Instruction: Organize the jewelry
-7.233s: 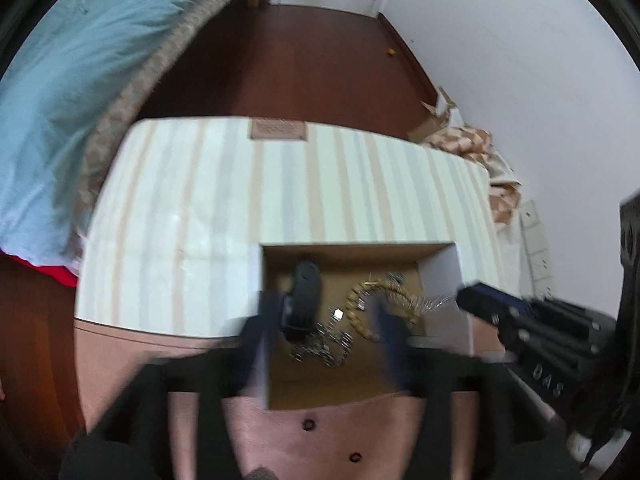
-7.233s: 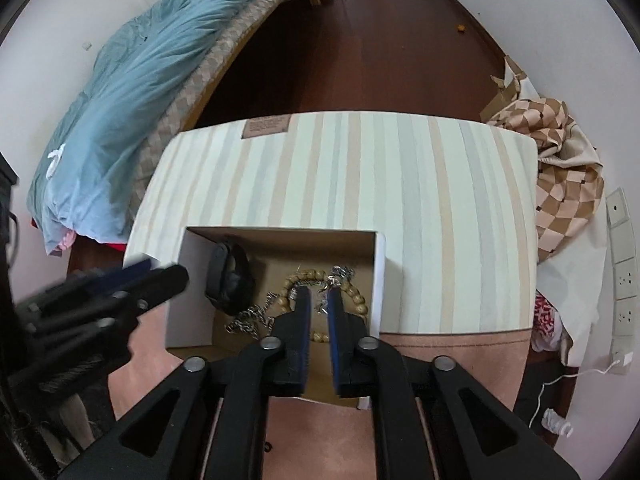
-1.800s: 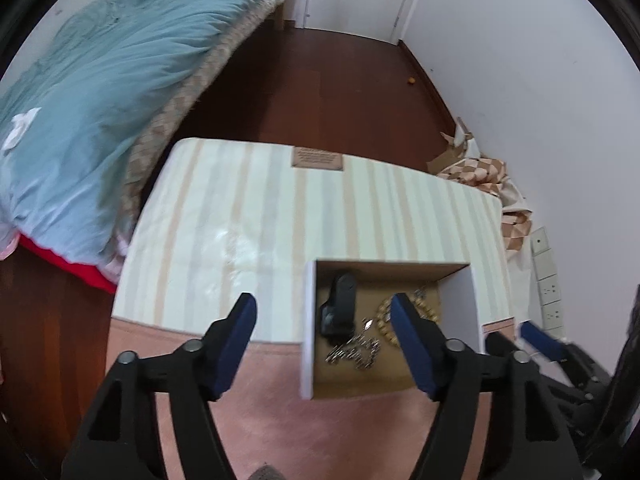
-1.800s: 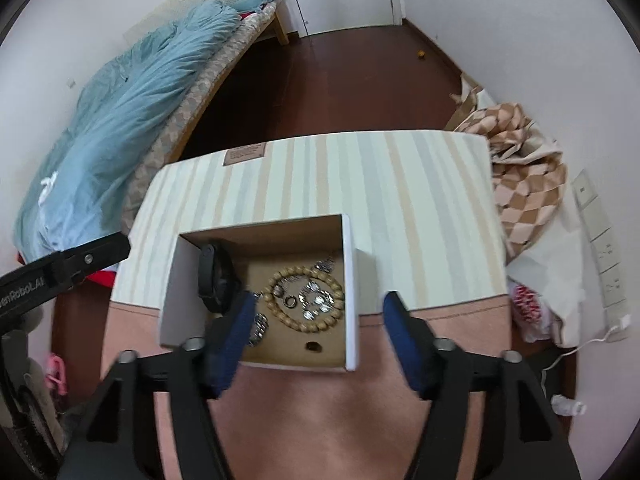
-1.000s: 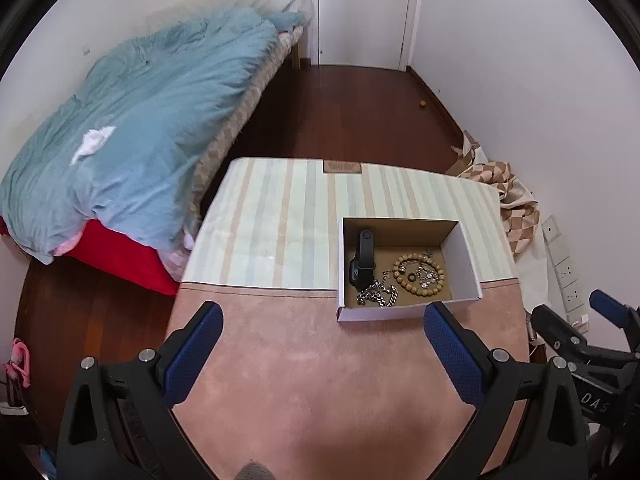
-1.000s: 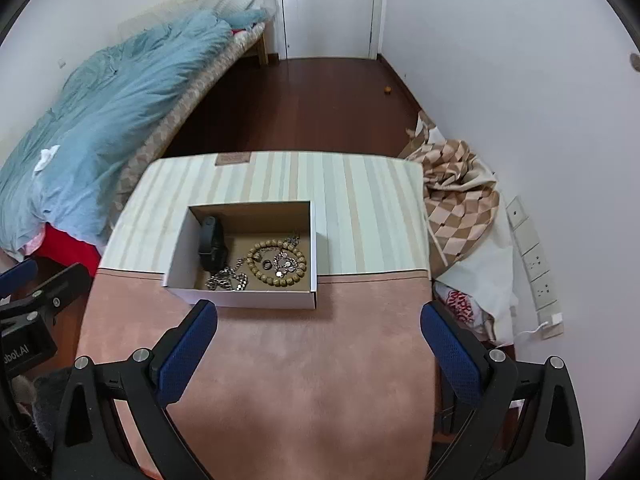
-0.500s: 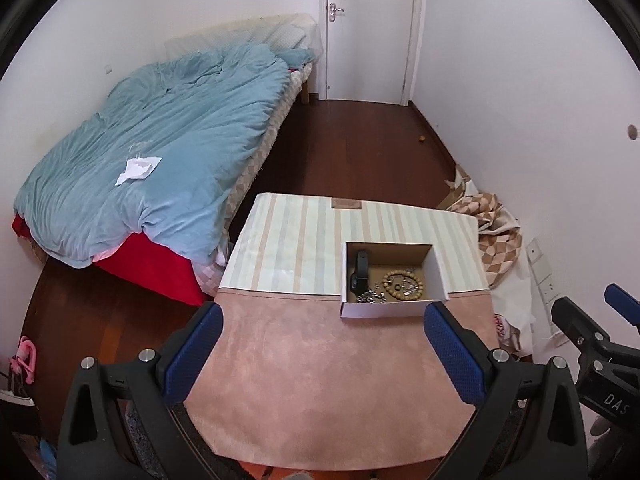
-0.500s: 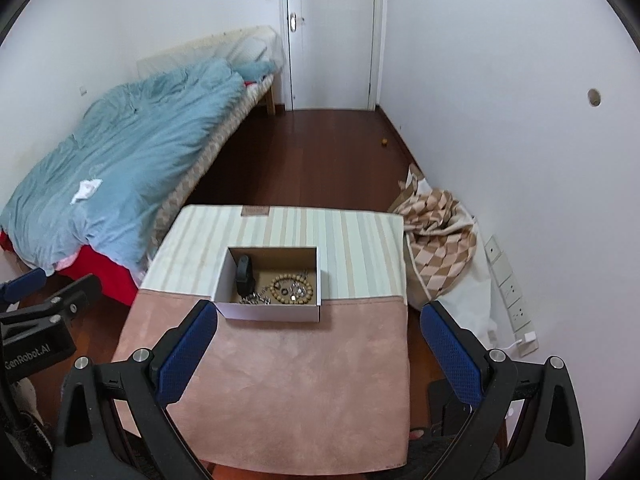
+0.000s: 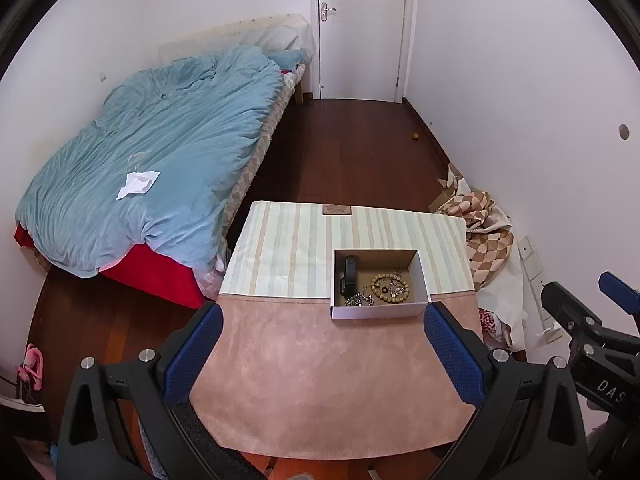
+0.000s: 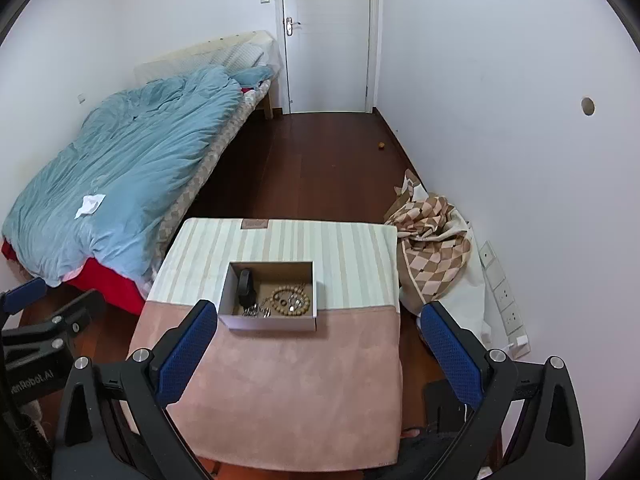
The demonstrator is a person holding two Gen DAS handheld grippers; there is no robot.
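Two grippers, both raised high above the table and well apart from the work. The left gripper [image 9: 322,344] had its blue-padded jaws spread wide, nothing between them; the right gripper [image 10: 318,344] was likewise released and empty, jaws framing the table from above. Judged as a pull-back pose: nothing in hand, nothing loose seen on the cloth, so the sorting looked finished or close to it.

The open white cardboard box [image 9: 378,312] sat at about 12 o'clock ahead of the left gripper, across the seam where the pink suede-like cloth [image 9: 320,380] met the pale striped table cover [image 9: 288,248]. Inside it: a black watch-like band [image 9: 349,276] along the 9 o'clock wall, a brown wooden bead bracelet [image 9: 391,288] toward 3 o'clock with small metal pieces in its ring, and a silvery chain [image 9: 358,301] at the 6 o'clock edge. Items were grouped in the box, probably to keep them together.

Blue-quilted bed [image 10: 120,176] at 10 o'clock, checked brown blanket [image 10: 432,248] on the floor at 2 o'clock.
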